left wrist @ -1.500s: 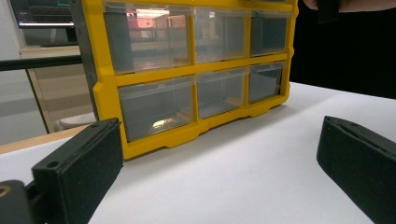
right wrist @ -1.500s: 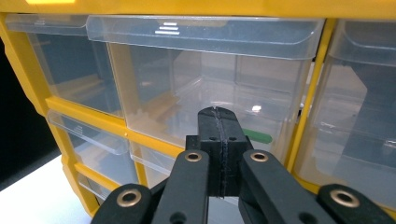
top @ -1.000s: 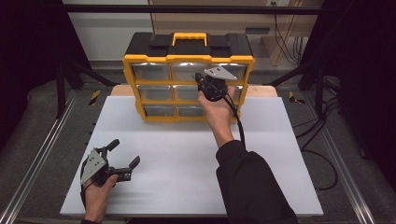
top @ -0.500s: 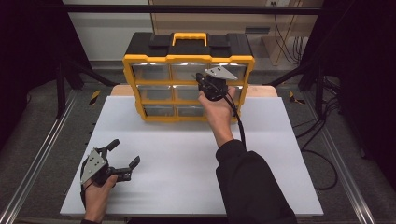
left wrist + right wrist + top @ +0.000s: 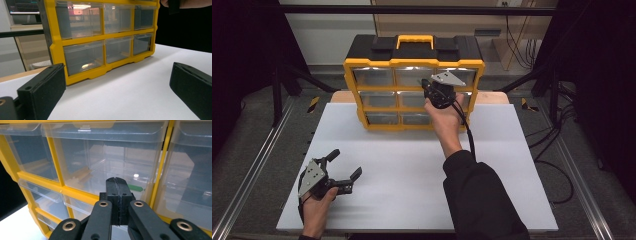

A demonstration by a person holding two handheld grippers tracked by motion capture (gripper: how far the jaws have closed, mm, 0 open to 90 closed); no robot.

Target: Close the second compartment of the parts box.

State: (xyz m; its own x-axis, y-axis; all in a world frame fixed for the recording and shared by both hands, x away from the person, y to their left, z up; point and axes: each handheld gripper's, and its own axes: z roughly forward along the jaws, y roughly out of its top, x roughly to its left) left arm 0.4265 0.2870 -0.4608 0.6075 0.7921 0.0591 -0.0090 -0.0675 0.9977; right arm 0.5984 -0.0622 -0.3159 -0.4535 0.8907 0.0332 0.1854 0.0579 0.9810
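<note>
Yellow-framed organizer point(image 5: 414, 95) with clear drawers point(image 5: 105, 157) and black top, white table point(image 5: 412, 175), black jaws

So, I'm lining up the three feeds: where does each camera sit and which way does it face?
High view: above the table's near side, facing forward and down; both forearms, left gripper, right gripper.
Left gripper view: low over the table, facing the drawer cabinet; own open jaws.
Right gripper view: close at the cabinet's clear drawers; own shut jaws.
All share the cabinet.
</note>
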